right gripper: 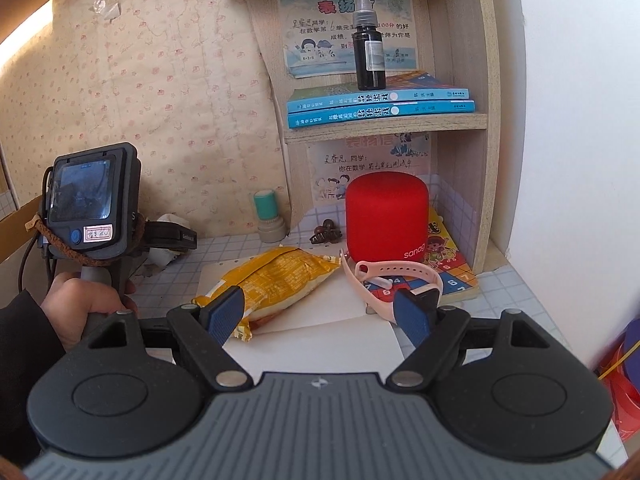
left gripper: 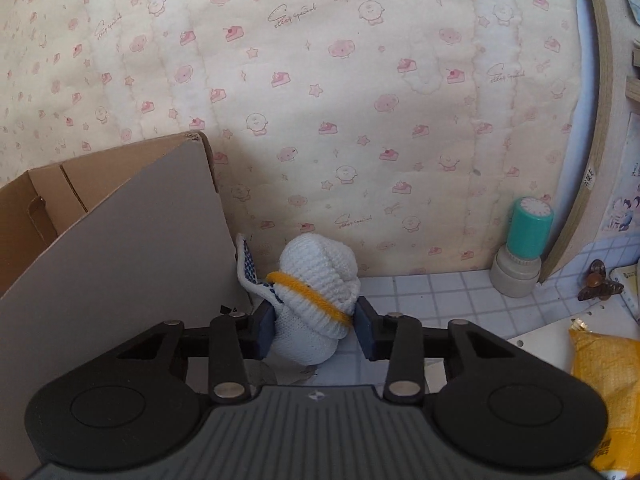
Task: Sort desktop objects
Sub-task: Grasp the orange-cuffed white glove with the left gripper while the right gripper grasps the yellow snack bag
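Note:
My left gripper (left gripper: 316,330) is shut on a rolled white knitted glove (left gripper: 316,276) with a yellow band, held upright just above the checked desk mat beside the grey flap of a cardboard box (left gripper: 112,232). In the right wrist view my right gripper (right gripper: 320,316) stands open over a white sheet (right gripper: 320,344). A yellow snack bag (right gripper: 276,284) lies by its left finger and a pink watch strap (right gripper: 400,276) touches its right finger. A red speaker (right gripper: 386,216) stands behind the strap. A hand (right gripper: 88,300) holds the left gripper's handle at left.
A teal stamp (left gripper: 524,244) and a brown hair clip (left gripper: 598,282) sit near the patterned wall. A wooden shelf holds blue books (right gripper: 380,106) with a black dropper bottle (right gripper: 369,48) on top. A colourful game booklet (right gripper: 452,264) lies under the speaker.

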Tool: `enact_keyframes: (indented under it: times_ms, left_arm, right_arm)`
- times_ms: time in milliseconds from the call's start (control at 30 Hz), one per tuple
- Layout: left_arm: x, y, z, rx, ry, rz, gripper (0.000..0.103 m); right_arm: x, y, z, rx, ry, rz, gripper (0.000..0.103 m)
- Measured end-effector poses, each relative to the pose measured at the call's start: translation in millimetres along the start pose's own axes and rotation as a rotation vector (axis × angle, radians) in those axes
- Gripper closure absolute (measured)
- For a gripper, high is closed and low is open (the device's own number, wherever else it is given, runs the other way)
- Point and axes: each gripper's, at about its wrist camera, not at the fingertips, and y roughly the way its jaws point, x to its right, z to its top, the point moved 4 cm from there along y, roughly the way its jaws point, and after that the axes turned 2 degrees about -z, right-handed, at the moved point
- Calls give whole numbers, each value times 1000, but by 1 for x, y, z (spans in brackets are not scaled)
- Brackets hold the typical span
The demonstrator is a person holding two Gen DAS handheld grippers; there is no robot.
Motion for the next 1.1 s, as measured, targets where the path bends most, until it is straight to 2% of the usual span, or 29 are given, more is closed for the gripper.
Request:
enact_keyframes:
  times_ms: [200,400,567,733,867,933,1100]
  left_arm:
    - [-4,-29,-10,22,-5,-30,67]
    - [-6,-90,-29,76,23,-64,67]
    - [-21,-138,-59,104,8,-104,67]
    - [-28,-155,-77,123,-10,-121,67]
    - [-35,-168,-88,142,-15,-130,67]
    - [-37,-171,-91,149,-11,-134,67]
    - [-46,-177,-95,169,-26,-141,67]
  right_arm:
    - [-12,2,-2,-13,-26,18,23]
    - [-23,11,-4,-48,-42,12,23]
    - [-29,28,-2,-99,-17,-13,23]
    - [-36,51,7,-160,59,-26,23]
    - [-48,75,14,-212,91,-89,23]
    - [-53,83,16,-217,86,-132,16]
    - [-67,108,17,-260,61,-238,14]
